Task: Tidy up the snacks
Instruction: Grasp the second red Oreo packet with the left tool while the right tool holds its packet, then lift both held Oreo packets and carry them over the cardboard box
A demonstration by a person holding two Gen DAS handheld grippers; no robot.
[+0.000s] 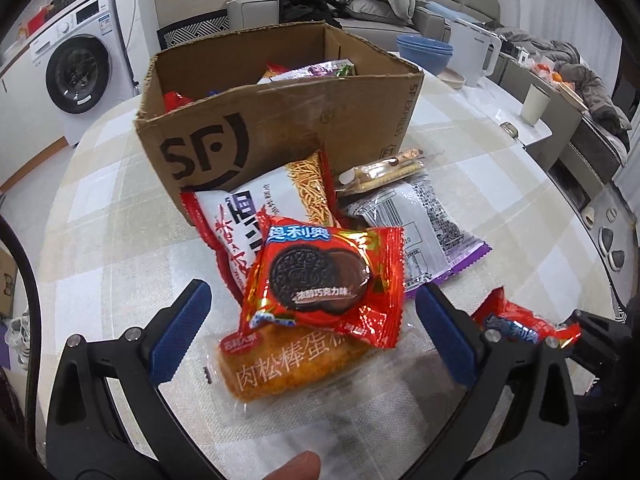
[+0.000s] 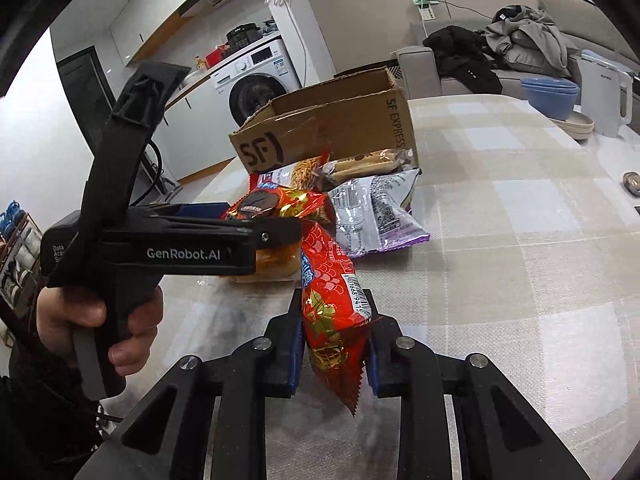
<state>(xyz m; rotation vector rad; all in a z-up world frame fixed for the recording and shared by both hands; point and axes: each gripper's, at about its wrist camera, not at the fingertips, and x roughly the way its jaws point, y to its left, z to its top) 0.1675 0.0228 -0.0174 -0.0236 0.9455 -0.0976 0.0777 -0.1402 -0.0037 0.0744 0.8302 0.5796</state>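
My left gripper [image 1: 314, 328] is open over a pile of snacks in front of a cardboard box [image 1: 280, 120]. Its blue pads stand either side of a red cookie packet [image 1: 320, 276] without touching it. That packet lies on a clear-wrapped meat floss cake [image 1: 288, 364]. Behind them lie a noodle-snack bag [image 1: 280, 200], a grey and purple bag [image 1: 420, 232] and a clear biscuit pack [image 1: 384, 172]. My right gripper [image 2: 333, 304] is shut on a second red packet [image 2: 328, 280], held just above the table to the right of the pile. The box [image 2: 332, 128] holds several snacks.
Everything stands on a table with a checked cloth [image 2: 500, 240]. Blue bowls [image 1: 426, 50], a white kettle [image 1: 476, 52] and a cup [image 1: 534, 104] stand at the back right. A washing machine [image 1: 76, 64] is beyond the table's left edge. A hand [image 2: 80, 316] holds the left gripper.
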